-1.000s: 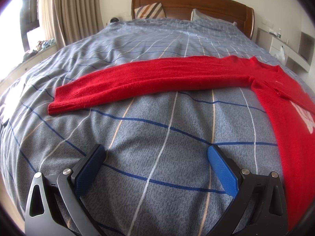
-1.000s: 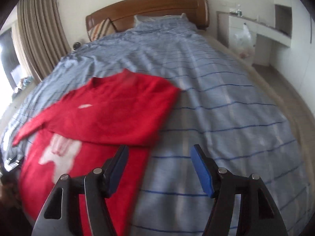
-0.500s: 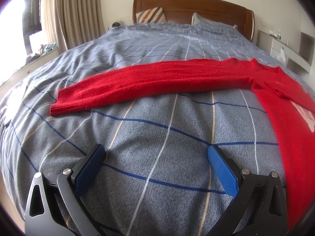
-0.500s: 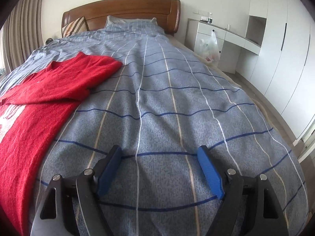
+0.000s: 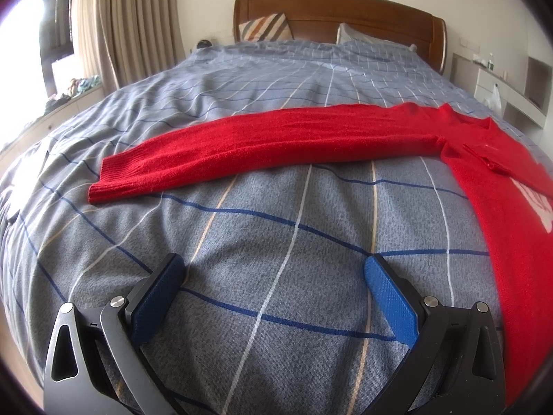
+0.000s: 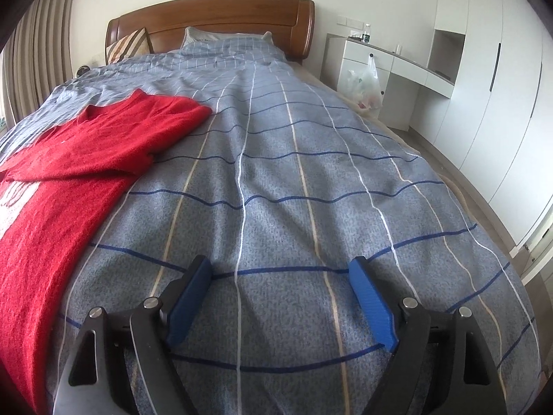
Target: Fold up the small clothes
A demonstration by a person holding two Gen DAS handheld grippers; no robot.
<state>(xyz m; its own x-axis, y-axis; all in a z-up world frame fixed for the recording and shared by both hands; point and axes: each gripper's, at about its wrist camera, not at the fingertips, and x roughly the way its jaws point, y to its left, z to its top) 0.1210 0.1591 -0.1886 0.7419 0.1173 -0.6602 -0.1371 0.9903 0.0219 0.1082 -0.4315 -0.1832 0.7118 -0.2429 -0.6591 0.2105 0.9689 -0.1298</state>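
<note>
Bedspread (image 5: 283, 228), grey-blue with a white, tan and navy grid, covering the bed; nothing lies on it between either gripper and the garment. Red sweater (image 5: 511, 214), flat on the spread: in the left wrist view one sleeve (image 5: 262, 145) stretched out straight to the left, body at right with a white print; in the right wrist view the body at left, the other sleeve folded across the chest. Wooden headboard (image 6: 214, 17) far, striped pillow (image 5: 266, 27) against it. Curtains (image 5: 138, 24) far left; white desk (image 6: 397, 65) and plastic bag (image 6: 363, 83) far right. Left gripper (image 5: 273, 276): jaws spread, empty, over bare spread near the sleeve. Right gripper (image 6: 280, 276): jaws spread, empty, having just been opening. Change from a second ago: right wrist view has swung from over the sweater to bare spread on its right; left wrist view unchanged.
</note>
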